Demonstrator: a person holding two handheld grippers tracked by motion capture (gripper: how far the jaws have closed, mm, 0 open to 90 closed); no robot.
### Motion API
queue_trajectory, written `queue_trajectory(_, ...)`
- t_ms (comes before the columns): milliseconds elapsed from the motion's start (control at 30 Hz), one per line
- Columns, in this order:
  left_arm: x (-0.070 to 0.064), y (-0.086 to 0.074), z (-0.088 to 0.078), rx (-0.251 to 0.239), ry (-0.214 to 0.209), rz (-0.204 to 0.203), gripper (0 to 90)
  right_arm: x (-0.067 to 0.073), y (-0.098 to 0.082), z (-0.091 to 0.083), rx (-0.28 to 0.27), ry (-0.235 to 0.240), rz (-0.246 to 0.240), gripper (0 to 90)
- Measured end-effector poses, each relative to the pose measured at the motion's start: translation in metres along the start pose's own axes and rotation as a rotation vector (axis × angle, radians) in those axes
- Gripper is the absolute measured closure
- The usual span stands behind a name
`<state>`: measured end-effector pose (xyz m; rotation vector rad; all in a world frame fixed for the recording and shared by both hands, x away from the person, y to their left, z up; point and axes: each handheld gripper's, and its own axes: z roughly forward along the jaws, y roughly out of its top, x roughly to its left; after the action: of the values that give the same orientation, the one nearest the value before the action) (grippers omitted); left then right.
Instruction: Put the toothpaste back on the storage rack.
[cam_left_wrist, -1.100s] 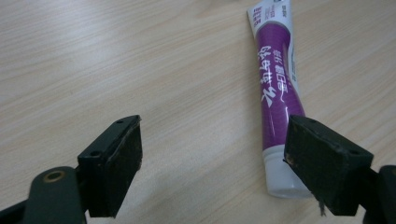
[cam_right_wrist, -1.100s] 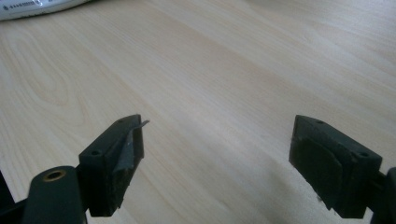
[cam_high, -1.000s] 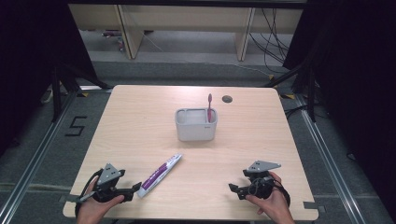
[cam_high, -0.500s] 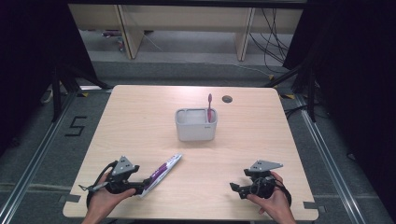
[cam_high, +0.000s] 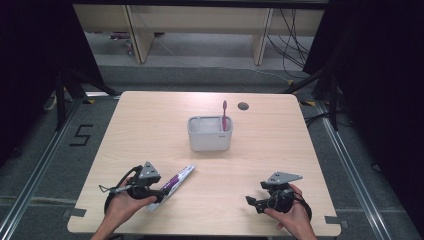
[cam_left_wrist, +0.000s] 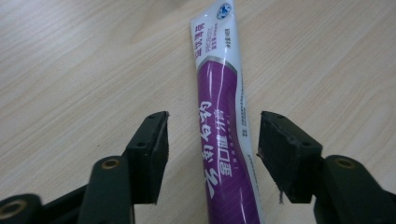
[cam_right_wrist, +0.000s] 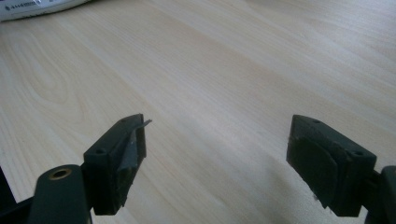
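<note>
Left gripper (cam_left_wrist: 212, 140) has advanced, jaws straddling the toothpaste tube (cam_left_wrist: 224, 135).

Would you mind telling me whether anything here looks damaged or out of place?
The pad on one jaw of the right tongs looks frayed, its edge peeling away at the tip. Otherwise the toothpaste tube lies flat and intact between the open left tongs.

Black two-jaw left tool (cam_left_wrist: 212, 154) — brass-ringed screw holes, grey three-cornered plate.
</note>
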<state>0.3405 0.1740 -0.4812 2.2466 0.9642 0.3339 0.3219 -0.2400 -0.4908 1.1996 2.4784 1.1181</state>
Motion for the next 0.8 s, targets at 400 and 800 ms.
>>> queue_trajectory(400, 0.003, 0.014, 0.009, 0.077, -0.020, 0.022, 51.6, 0.000, 0.000, 0.001, -0.007, 0.007, -0.014, 21.1)
queue_trajectory(800, 0.001, 0.024, 0.023, 0.155, -0.049, 0.037, 60.5, -0.001, 0.000, 0.001, -0.007, 0.010, -0.019, 21.6)
